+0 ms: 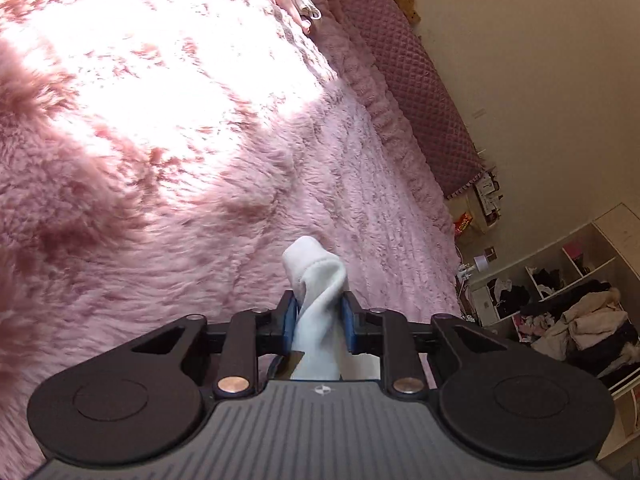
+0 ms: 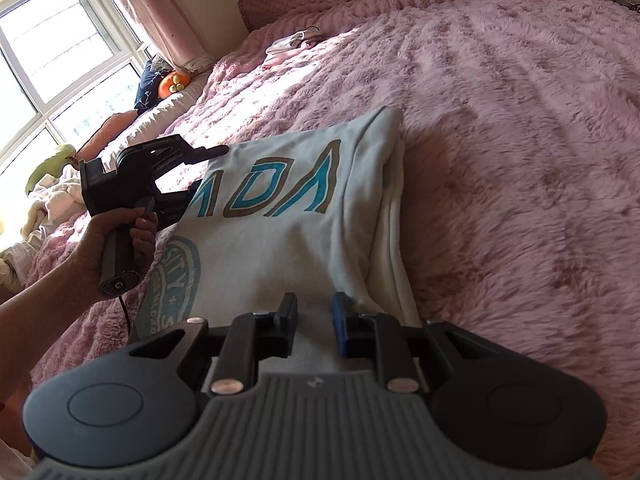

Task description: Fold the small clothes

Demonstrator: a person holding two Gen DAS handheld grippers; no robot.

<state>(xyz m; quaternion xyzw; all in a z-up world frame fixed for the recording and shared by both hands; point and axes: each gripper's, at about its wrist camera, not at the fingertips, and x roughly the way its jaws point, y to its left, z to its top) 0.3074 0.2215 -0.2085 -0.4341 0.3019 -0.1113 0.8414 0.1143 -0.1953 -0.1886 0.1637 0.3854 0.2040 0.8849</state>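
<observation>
Pink fluffy bedspread covers the bed, part in bright sunlight. Quilted mauve headboard runs along the cream wall — a brown teddy bear sits on its top edge. White open shelving at right holds dark clothing heaps. Right wrist view: window with pink curtain; navy cushion and orange plush toy beneath it.
</observation>
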